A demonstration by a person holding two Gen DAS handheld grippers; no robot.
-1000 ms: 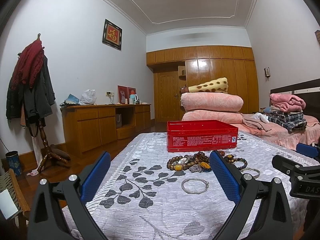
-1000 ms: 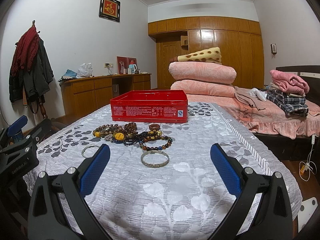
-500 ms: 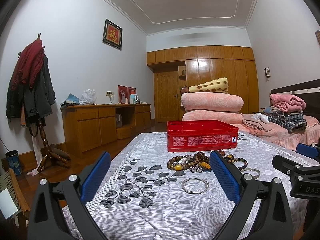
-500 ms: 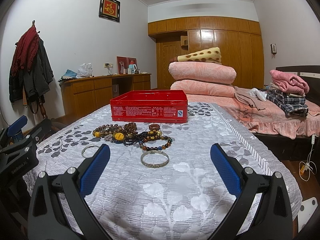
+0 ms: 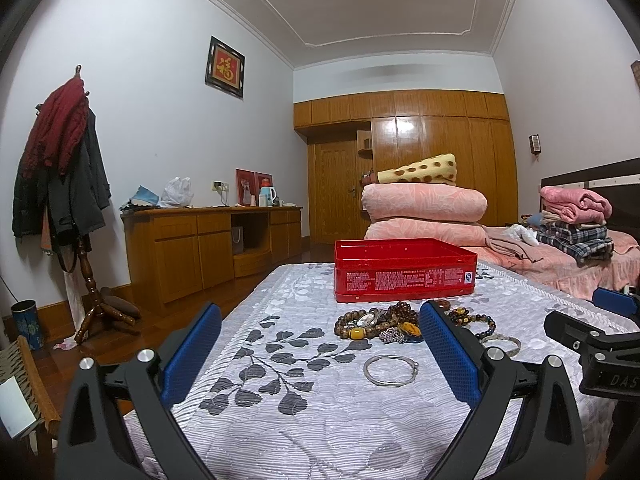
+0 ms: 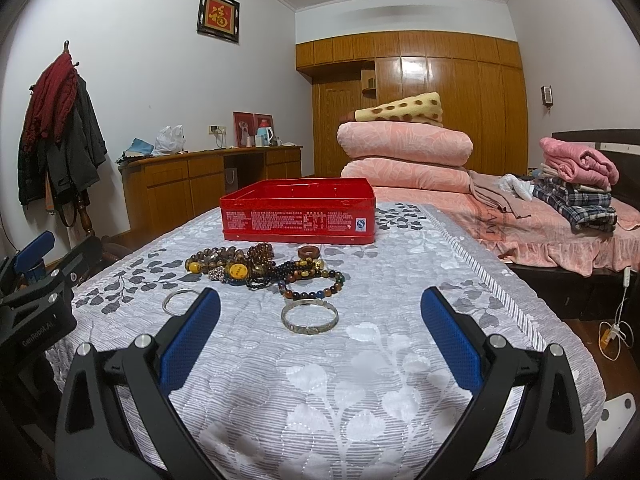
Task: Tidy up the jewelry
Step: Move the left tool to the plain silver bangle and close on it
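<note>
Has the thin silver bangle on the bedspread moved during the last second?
No. In the left wrist view the thin silver bangle lies at the same spot in front of the red tin, apart from the bead pile.

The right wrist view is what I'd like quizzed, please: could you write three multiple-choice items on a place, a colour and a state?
1. Where does the wide silver bangle lie?
A. Inside the tin
B. On the cloth, nearer the camera than the bead pile
C. On the desk

2. What colour is the tin?
A. Red
B. Green
C. White

3. How is the right gripper?
A. Shut on a bangle
B. Shut, empty
C. Open, empty

Answers: 1 B, it lies alone in front of the beads. 2 A, its walls are red. 3 C, the blue pads stand wide apart with nothing between.
</note>
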